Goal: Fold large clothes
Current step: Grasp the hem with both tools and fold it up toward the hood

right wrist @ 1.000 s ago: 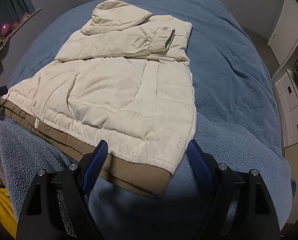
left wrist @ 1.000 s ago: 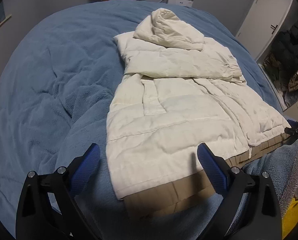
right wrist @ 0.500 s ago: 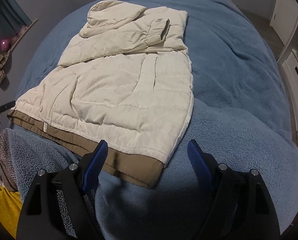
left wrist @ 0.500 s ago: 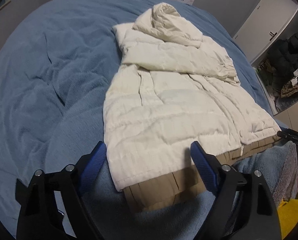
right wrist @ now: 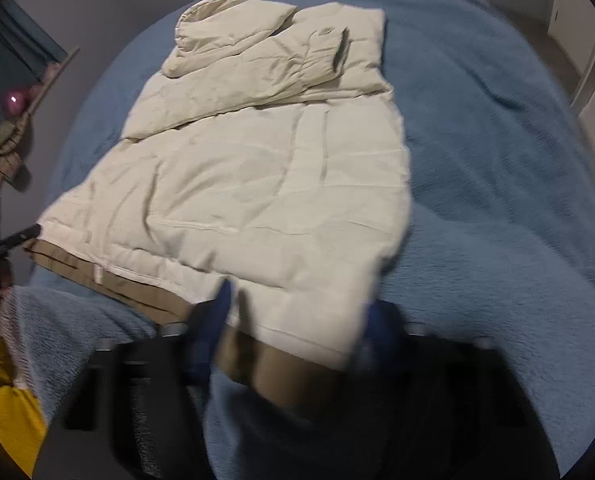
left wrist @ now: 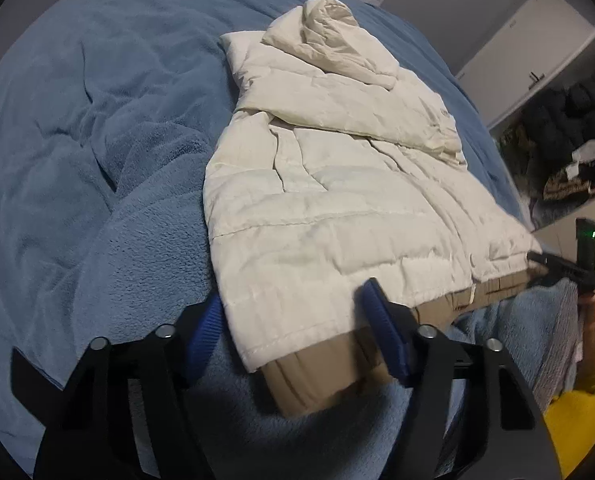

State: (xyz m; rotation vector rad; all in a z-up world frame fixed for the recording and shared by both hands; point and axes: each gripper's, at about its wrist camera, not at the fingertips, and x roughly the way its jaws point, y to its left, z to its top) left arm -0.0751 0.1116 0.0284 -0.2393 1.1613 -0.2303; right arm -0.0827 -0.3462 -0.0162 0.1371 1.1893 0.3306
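A cream padded jacket [left wrist: 337, 200] with a tan lining at its hem lies flat on the blue bed, hood at the far end and sleeves folded across the chest. It also shows in the right wrist view [right wrist: 265, 184]. My left gripper [left wrist: 293, 332] is open, its blue fingers on either side of the near left hem corner. My right gripper [right wrist: 297, 328] is open and blurred, its fingers on either side of the near right hem corner. The right gripper's tip also shows at the far hem corner in the left wrist view [left wrist: 561, 268].
The blue fleece blanket [left wrist: 97, 160] covers the whole bed and is rumpled to the left of the jacket. A white wardrobe [left wrist: 537, 40] and a shelf of dark clothes [left wrist: 569, 128] stand to the right. A yellow sleeve [right wrist: 5, 420] shows at the near edge.
Both grippers have moved forward and down to the jacket's hem. The hem corners now sit between their open fingers. The jacket has not moved.
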